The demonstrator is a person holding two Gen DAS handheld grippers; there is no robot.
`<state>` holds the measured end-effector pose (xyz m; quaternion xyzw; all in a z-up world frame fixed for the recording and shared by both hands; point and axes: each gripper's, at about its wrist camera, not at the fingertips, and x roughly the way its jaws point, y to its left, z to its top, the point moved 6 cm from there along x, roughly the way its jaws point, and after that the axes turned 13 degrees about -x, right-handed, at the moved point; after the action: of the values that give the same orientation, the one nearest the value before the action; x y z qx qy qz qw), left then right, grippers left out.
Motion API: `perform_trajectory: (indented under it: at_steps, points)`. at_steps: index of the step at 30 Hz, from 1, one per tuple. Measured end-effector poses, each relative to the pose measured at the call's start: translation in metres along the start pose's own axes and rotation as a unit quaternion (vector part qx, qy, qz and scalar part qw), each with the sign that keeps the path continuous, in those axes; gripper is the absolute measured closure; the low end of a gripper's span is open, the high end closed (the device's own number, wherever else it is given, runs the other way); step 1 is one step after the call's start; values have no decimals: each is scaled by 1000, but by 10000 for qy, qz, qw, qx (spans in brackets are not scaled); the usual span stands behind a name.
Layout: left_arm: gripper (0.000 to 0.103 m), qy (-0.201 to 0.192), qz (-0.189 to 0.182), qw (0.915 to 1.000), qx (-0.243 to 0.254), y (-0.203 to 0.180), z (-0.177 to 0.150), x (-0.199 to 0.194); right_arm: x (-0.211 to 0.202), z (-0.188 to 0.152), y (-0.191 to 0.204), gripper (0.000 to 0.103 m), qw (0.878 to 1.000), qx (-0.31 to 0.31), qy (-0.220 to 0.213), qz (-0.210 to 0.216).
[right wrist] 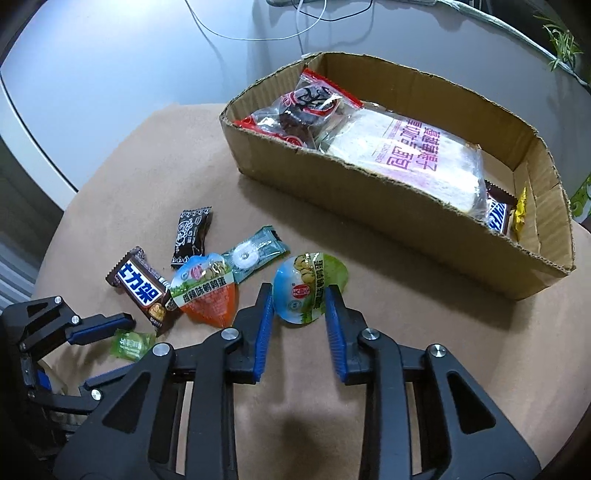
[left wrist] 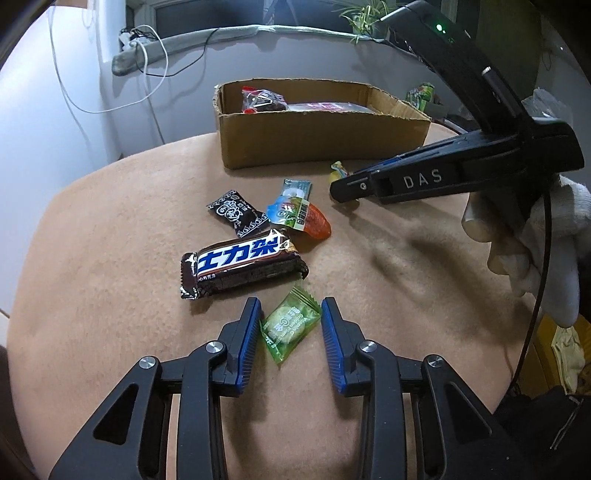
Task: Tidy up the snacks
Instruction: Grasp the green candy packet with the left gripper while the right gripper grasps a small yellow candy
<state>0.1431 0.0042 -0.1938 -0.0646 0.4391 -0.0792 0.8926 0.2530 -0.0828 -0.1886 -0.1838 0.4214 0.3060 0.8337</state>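
My left gripper (left wrist: 291, 306) is open, with a green wrapped candy (left wrist: 290, 326) lying between its blue pads; the candy also shows in the right wrist view (right wrist: 132, 344). My right gripper (right wrist: 300, 295) is open around a green-and-blue egg pack (right wrist: 309, 288), both pads close beside it. On the tan cloth lie a brown chocolate bar (left wrist: 242, 266) (right wrist: 142, 288), a black candy (left wrist: 236, 212) (right wrist: 191, 235), an orange egg pack (left wrist: 301, 218) (right wrist: 207, 290) and a teal mint packet (right wrist: 255, 253). The cardboard box (right wrist: 406, 206) (left wrist: 317, 140) holds bread, red-wrapped cakes and a chocolate bar.
The round tan table's edge (right wrist: 55, 229) curves at the left. A grey wall with white cables (left wrist: 147, 66) stands behind the box. A plant (left wrist: 364, 16) sits at the back right. A gloved hand (left wrist: 546, 251) holds the right gripper.
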Motion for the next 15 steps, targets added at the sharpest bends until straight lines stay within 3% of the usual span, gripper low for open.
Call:
perform_trajectory:
  at_steps: [15]
  points:
    - [71, -168, -129, 9993, -310, 8, 6, -15, -22, -20, -9, 87, 9994, 212, -215, 161]
